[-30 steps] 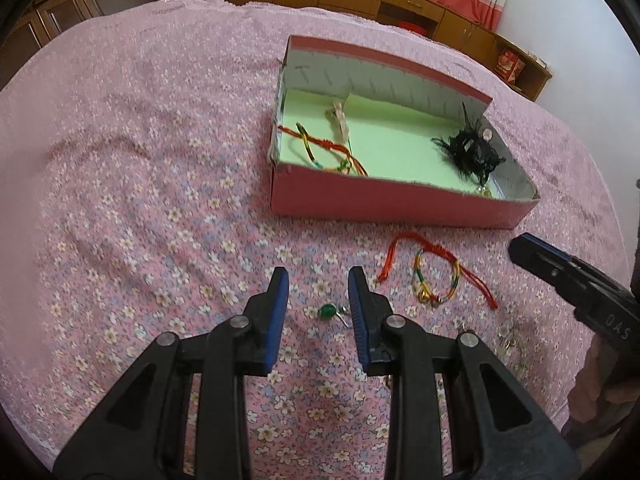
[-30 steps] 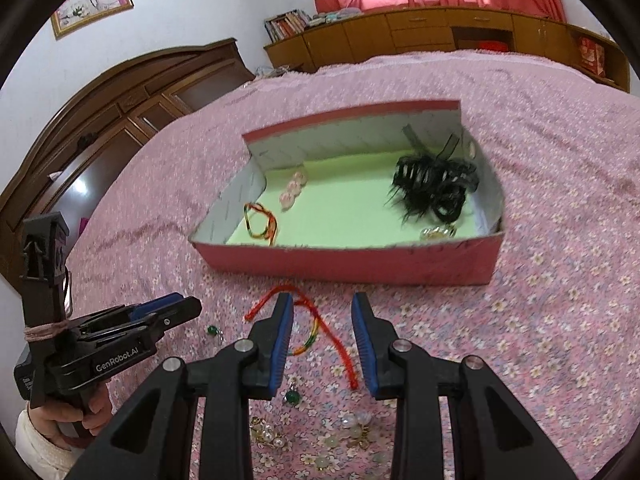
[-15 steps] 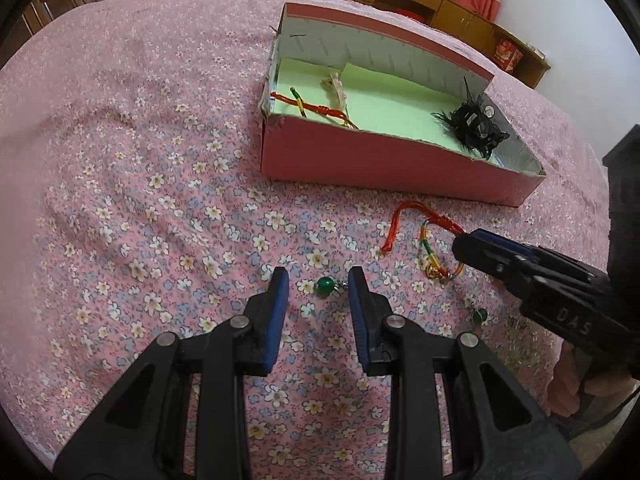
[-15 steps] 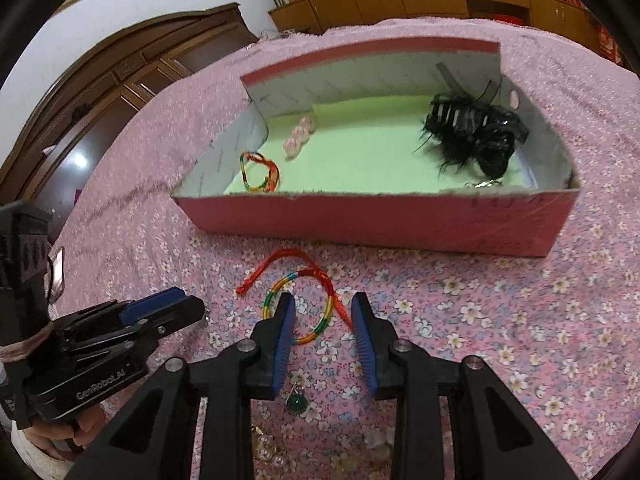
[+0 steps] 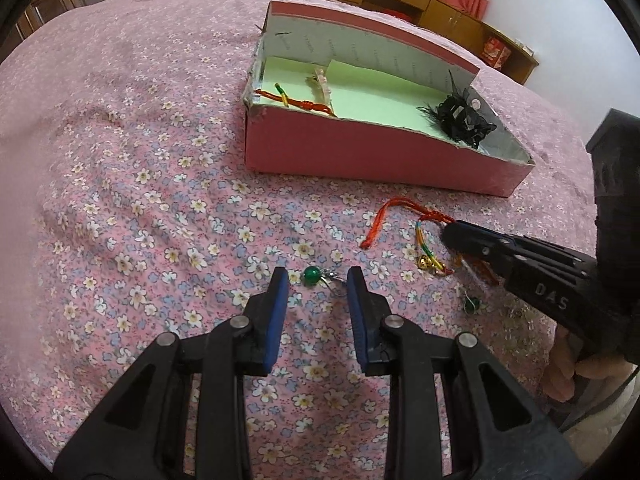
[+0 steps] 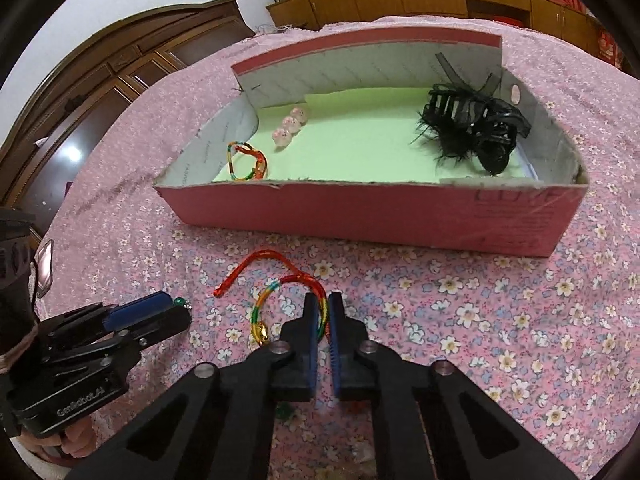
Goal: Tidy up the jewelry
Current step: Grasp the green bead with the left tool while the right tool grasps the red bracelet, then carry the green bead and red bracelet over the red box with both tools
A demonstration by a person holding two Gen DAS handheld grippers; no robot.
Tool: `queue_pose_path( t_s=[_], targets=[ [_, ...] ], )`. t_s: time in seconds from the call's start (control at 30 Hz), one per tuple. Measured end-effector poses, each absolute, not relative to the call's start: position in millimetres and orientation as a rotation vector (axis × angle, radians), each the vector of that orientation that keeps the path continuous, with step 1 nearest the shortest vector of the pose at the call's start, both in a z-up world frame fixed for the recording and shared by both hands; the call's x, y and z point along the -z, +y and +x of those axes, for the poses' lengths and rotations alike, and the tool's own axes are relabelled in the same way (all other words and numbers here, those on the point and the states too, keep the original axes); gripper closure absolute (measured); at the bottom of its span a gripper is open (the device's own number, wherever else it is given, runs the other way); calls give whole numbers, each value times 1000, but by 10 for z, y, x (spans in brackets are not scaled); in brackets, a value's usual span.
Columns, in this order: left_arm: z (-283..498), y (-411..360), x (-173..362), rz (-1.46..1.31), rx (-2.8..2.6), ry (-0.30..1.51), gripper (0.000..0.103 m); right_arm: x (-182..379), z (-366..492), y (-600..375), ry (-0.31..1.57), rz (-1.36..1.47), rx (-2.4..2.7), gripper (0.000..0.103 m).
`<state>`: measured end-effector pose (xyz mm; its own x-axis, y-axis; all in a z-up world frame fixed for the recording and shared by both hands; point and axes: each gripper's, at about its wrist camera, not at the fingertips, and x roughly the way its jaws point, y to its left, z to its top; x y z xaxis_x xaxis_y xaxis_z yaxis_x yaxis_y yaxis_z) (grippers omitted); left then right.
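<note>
jewelry lies partly in and partly in front of a shallow pink cardboard box (image 6: 360, 216) with a pale green floor, which sits on a bed covered by a pink floral bedspread (image 5: 132, 184). inside the box, a red and multicoloured cord bracelet (image 6: 245, 161) rests near the left wall, three translucent pink beads (image 6: 289, 126) sit just beyond it, and a black feathered hair claw (image 6: 472, 128) fills the right end.

on the bedspread in front of the box lies a second red cord bracelet with a rainbow-striped loop and a small gold bell (image 6: 276, 296). the right tongs (image 6: 323, 312) are clenched on this bracelet's cord, with the strand caught in the narrow gap between the blue pads; the same grip shows from the side in the left wrist view (image 5: 450, 236).

the left tongs (image 5: 318, 280) are released, pads well apart, low over the bedspread, with a round green bead earring on a silver hook (image 5: 318, 276) lying between the fingertips. i cannot tell whether either pad touches it. another small green bead (image 5: 471, 305) lies nearby, beneath the right tongs, beside a cluster of clear pale trinkets (image 5: 516, 316).
</note>
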<state>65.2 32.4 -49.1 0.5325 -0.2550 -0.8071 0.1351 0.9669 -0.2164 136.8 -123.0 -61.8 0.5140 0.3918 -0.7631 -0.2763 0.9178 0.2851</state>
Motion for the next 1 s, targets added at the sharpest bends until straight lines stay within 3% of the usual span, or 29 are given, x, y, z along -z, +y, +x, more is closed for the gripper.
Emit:
queue_pose_path(
  t_s=[0.3, 0.47, 1.0],
  targets=[
    [722, 253, 553, -127, 221, 970, 83, 409, 1154, -1434, 890, 150, -406, 98],
    [721, 232, 569, -117, 222, 964, 102, 286, 1046, -1517, 857, 163, -419, 98],
    [480, 192, 164, -99, 252, 850, 102, 32, 792, -1655, 777, 177, -434, 98]
  ],
)
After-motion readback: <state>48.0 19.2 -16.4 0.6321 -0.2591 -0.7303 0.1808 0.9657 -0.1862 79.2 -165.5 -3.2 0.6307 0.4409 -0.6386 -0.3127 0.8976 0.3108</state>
